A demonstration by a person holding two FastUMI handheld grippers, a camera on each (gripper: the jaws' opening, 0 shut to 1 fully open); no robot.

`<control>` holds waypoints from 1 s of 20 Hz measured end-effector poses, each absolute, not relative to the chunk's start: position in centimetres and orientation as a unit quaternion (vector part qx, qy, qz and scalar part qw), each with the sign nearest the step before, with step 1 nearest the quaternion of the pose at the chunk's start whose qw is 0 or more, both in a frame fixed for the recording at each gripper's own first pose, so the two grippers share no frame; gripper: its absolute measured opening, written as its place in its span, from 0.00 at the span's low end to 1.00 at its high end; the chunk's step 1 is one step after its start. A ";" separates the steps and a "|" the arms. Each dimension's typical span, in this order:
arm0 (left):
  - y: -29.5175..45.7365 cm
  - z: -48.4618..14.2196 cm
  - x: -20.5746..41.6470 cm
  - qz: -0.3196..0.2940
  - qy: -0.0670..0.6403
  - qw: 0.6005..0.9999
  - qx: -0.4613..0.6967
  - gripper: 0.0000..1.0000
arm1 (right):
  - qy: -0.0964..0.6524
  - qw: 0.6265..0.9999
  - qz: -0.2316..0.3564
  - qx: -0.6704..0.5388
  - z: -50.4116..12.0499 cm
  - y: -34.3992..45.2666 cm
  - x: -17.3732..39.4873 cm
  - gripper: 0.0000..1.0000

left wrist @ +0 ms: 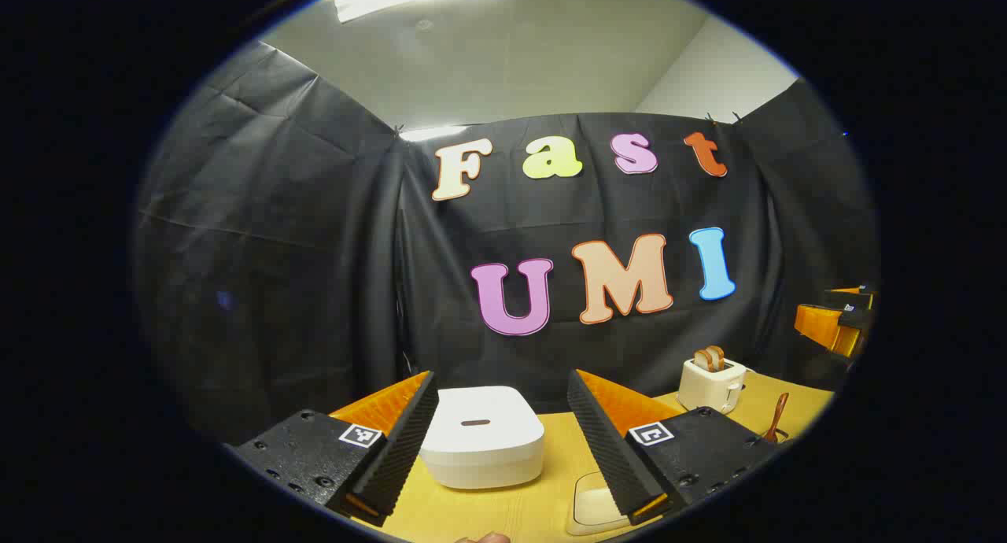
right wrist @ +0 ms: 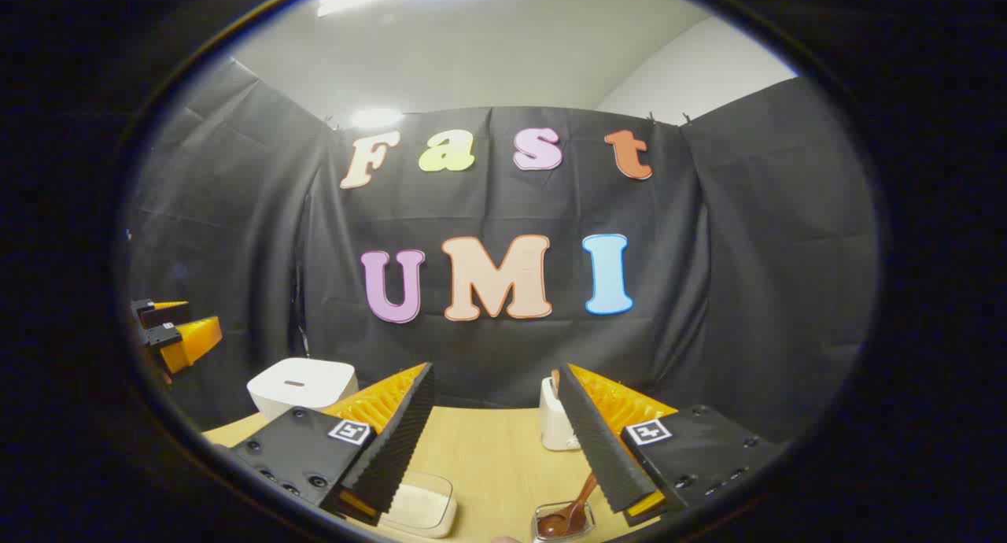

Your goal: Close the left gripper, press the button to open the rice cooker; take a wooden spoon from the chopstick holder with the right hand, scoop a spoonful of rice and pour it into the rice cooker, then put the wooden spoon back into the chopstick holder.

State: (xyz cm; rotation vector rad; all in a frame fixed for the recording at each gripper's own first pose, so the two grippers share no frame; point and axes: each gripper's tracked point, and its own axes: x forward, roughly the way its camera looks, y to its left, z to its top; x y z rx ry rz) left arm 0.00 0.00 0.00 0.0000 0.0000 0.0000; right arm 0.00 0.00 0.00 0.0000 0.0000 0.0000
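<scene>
Step one, as I judge it: clench my left gripper (left wrist: 503, 448), now spread wide, then press the button on the closed rice cooker (left wrist: 481, 435), which sits far-centre on the table (left wrist: 551, 480) between its fingers. My right gripper (right wrist: 496, 441) hangs released, empty. Its view adds the wooden spoon (right wrist: 570, 511) resting in a clear holder (right wrist: 560, 521), near and right.

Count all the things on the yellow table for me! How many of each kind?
Rice cooker: 1
Toaster: 1
Wooden spoon: 1
Chopstick holder: 1
Rice container: 1
Total: 5
</scene>
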 end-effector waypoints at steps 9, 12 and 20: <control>-0.1 0.2 0.1 0.004 -0.005 1.000 -0.002 0.97 | 0.005 1.000 -0.005 0.002 -0.3 -1.1 0.3 0.98; -0.4 -0.1 0.2 0.006 -0.001 1.000 -0.005 0.97 | 0.009 1.000 -0.007 0.005 -0.6 -1.7 0.7 0.98; -1.2 0.6 0.1 0.005 -0.011 1.000 0.000 0.99 | 0.022 1.000 -0.011 0.004 -1.5 -3.6 2.0 1.00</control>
